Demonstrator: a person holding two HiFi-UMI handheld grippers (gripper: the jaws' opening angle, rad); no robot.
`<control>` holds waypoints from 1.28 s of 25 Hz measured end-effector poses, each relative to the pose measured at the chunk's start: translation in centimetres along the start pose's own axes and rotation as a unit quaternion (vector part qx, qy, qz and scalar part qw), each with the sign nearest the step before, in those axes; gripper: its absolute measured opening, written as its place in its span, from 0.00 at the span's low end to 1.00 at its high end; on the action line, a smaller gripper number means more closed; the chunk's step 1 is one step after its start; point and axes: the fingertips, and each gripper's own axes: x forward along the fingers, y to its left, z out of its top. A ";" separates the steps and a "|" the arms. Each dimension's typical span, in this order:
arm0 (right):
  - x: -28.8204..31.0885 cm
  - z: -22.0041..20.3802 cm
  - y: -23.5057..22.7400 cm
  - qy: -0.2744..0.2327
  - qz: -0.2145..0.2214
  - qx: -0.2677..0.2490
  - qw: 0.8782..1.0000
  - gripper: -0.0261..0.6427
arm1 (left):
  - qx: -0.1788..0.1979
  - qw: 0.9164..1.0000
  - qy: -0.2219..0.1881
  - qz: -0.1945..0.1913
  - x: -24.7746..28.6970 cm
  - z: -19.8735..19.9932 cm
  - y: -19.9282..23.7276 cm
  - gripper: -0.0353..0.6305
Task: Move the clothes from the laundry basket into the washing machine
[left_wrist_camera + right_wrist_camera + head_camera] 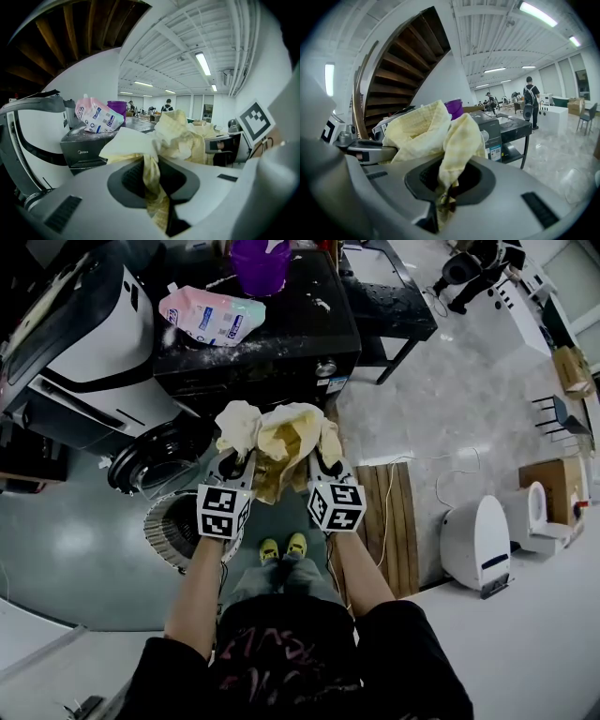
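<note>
A pale yellow garment (277,442) hangs bunched between my two grippers, above the floor and in front of the black washing machine (253,343). My left gripper (234,463) is shut on the garment's left part (173,136), and a fold runs down between the jaws. My right gripper (326,463) is shut on its right part (422,131). The machine's round door (150,465) stands open at the lower left of the machine. The white slatted laundry basket (169,531) sits on the floor below my left gripper, and its inside is mostly hidden.
A pink detergent bag (211,313) and a purple container (261,263) sit on top of the washing machine. A large white machine (75,343) stands to the left. Right of me lie a wooden pallet (389,521) and a white appliance (476,545). A black table (389,296) is behind.
</note>
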 end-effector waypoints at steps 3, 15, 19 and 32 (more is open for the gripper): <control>0.4 -0.1 0.4 0.003 -0.010 -0.002 1.000 0.10 | 0.003 1.000 -0.003 -0.012 0.2 -0.1 0.7 0.15; 6.2 -2.2 -0.9 0.016 -0.001 0.007 1.000 0.10 | -0.011 1.000 0.005 -0.004 4.6 -3.6 3.7 0.15; 9.7 -3.4 -2.8 0.015 0.010 0.000 1.000 0.10 | -0.011 1.000 -0.001 0.004 8.1 -5.1 5.0 0.15; 18.7 -11.5 -6.7 0.012 0.039 -0.023 0.999 0.10 | -0.010 0.999 -0.010 0.033 17.0 -14.2 8.2 0.15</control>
